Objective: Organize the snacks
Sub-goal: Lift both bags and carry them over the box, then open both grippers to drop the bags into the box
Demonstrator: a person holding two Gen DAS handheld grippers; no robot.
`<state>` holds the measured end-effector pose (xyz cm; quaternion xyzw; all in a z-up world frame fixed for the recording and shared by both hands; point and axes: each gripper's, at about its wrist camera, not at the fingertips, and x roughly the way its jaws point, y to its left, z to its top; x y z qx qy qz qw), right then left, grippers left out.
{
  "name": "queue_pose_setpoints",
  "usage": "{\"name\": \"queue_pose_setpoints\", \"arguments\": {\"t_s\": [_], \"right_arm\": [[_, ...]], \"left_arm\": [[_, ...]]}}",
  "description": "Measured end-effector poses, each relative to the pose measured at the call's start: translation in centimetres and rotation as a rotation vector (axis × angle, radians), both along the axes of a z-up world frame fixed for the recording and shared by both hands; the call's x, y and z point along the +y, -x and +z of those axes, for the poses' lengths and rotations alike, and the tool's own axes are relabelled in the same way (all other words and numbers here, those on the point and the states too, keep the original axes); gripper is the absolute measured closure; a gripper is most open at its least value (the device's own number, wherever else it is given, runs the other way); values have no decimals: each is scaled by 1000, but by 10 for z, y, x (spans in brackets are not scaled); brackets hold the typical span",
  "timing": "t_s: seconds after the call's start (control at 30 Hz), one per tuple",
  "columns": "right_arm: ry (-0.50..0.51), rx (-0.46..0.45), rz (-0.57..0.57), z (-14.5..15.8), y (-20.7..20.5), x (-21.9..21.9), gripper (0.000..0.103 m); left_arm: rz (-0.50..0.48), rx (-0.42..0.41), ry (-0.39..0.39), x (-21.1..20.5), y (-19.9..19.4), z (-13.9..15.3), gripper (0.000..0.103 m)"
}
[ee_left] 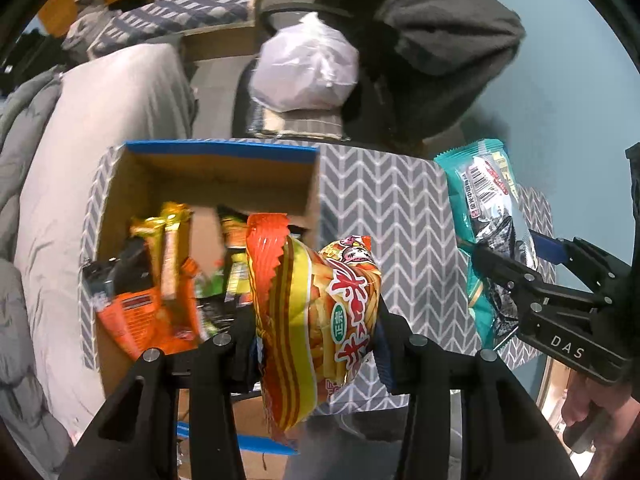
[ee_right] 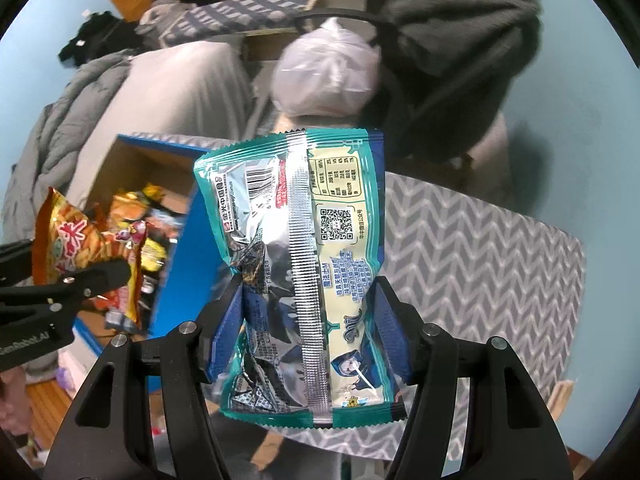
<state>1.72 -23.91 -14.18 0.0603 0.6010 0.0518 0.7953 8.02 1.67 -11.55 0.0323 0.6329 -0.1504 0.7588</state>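
While both packets hang pinched only at the waist, either could slide out, since the film is slick and crumpled. My left tongs are clenched on the orange bag, held over the open box and its inner wall; its long axis runs away from me, torn top edge towards the box. My right tongs grip the teal packet above the closed chevron lid, lengthwise too, back seam facing me. It seems clear of the lid, though I can't be sure.

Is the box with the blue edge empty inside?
No, the box holds several snack packets, orange and yellow ones among them.
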Motion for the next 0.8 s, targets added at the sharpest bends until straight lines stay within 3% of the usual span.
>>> {"name": "queue_pose_setpoints", "arguments": {"t_s": [0.53,0.7,0.8], "right_arm": [[-76,44,168,-14,-50,115,41],[-90,70,207,-20,-63,145,41],[-94,79,224,-23,-70,159,40]], "left_arm": [[176,44,-41,96,-10,-23,58],[224,70,-40,117,-10,-31,49],[233,64,-36,127,-9,-28,37]]}}
